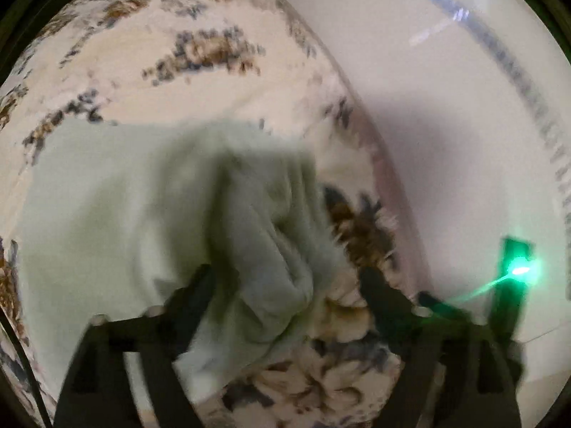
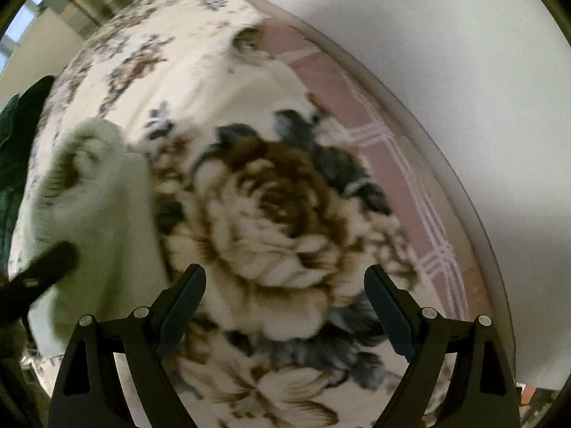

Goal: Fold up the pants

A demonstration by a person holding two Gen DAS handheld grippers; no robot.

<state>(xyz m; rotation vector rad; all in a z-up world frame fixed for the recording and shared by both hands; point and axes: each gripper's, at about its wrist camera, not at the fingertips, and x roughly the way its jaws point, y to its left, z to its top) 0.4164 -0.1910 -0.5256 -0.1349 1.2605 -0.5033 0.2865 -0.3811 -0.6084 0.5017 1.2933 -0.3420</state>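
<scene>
Pale green pants (image 1: 150, 207) lie on a floral bedspread (image 1: 200, 50). In the left wrist view a bunched fold of them (image 1: 271, 271) sits between my left gripper's (image 1: 289, 285) wide-open fingers, not clamped. In the right wrist view the pants (image 2: 96, 207) lie at the left, with the bunched end up. My right gripper (image 2: 285, 285) is open and empty over a large brown flower print (image 2: 271, 214), to the right of the pants. The left gripper's finger (image 2: 43, 267) reaches onto the pants from the left edge.
The bed's pink sheet edge (image 2: 374, 107) runs along the right, with a white wall (image 2: 428, 35) beyond it. A dark green cloth (image 2: 10, 149) is at the far left. A green light (image 1: 521, 267) glows on the right gripper seen from the left.
</scene>
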